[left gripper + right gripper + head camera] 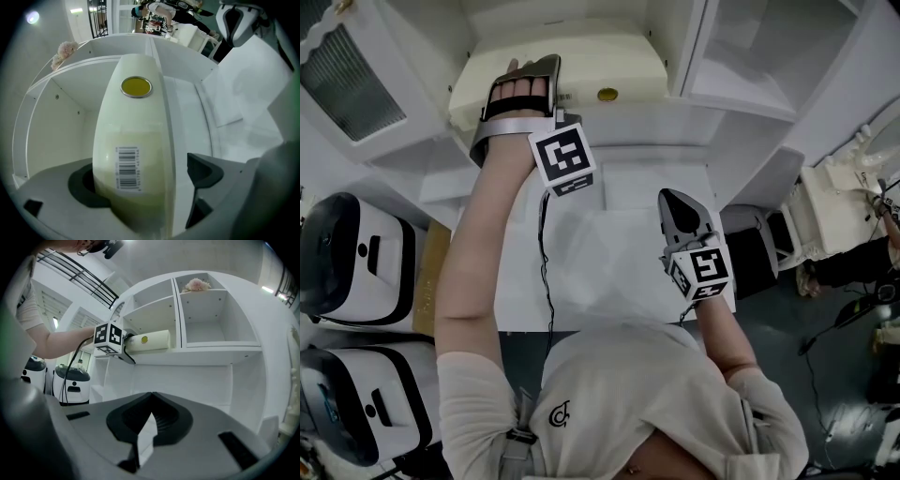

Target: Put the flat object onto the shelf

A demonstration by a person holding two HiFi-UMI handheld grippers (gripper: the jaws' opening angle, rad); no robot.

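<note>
— So, where does the flat object (149,341) lie?

— On the shelf (206,351), in the left-hand compartment. It rests flat on the board, with its far end near the upright divider (177,310). It is a pale cream piece, long and thin, with rounded edges. The edge that faces out of the shelf has a round yellow spot (136,87), and a barcode sticker (127,168) nearer your end.

— And my left tongs (530,73)?

— Wide. The near end of it sits between the jaws, but the one pad (201,171) stands clear, so you aren't squeezing it. Your left arm is stretched up to the shelf. The tongs point into the compartment about level, with the marker cube (562,157) at your wrist.

— The right ones?

— Your right tongs (678,199) are closed tip to tip with nothing in them. You hold them lower, in front of the shelf and well apart from the flat object, pointing at the white wall under the board.
</note>
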